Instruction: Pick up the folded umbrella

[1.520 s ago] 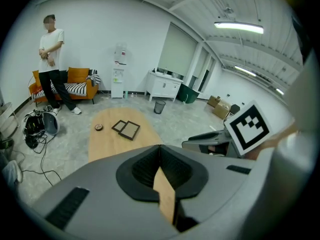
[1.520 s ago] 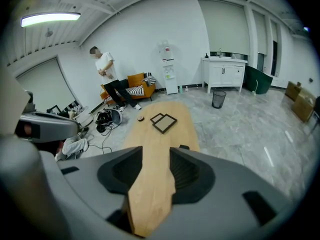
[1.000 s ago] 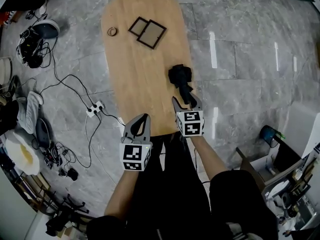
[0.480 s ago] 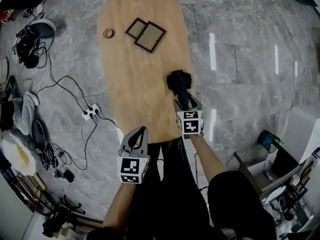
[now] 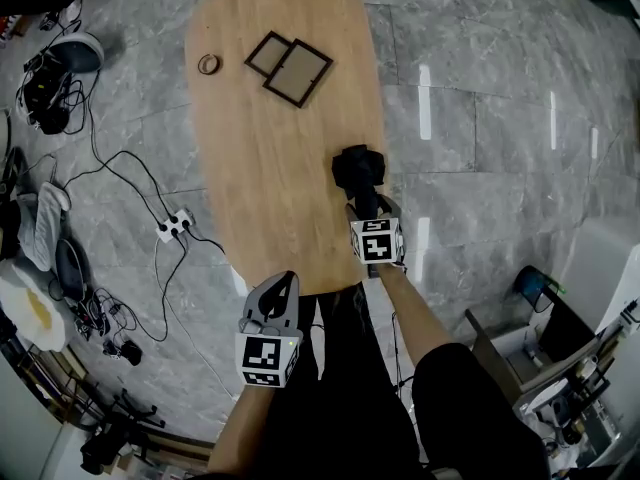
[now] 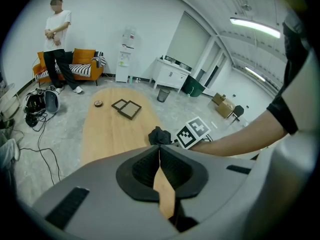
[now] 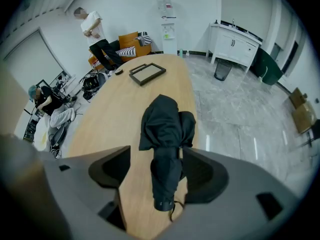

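Wooden worktop (image 5: 270,168), near right edge: folded umbrella (image 5: 358,168) lay lengthwise between jaws of my right gripper (image 5: 367,206), just opened wide, handle end toward me; left gripper (image 5: 290,278) hung closed, empty, well apart.

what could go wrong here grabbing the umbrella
The right tongs have just been opening and straddle the folded umbrella, not clamping it.
1. It lies nearer one pad than the other, so closing may shove or roll it sideways.
2. It lies beside the long edge of the table; a nudge could send it to the floor.
3. The loose fabric bunch lies beyond the tongs, so that end may droop or slip on lifting.
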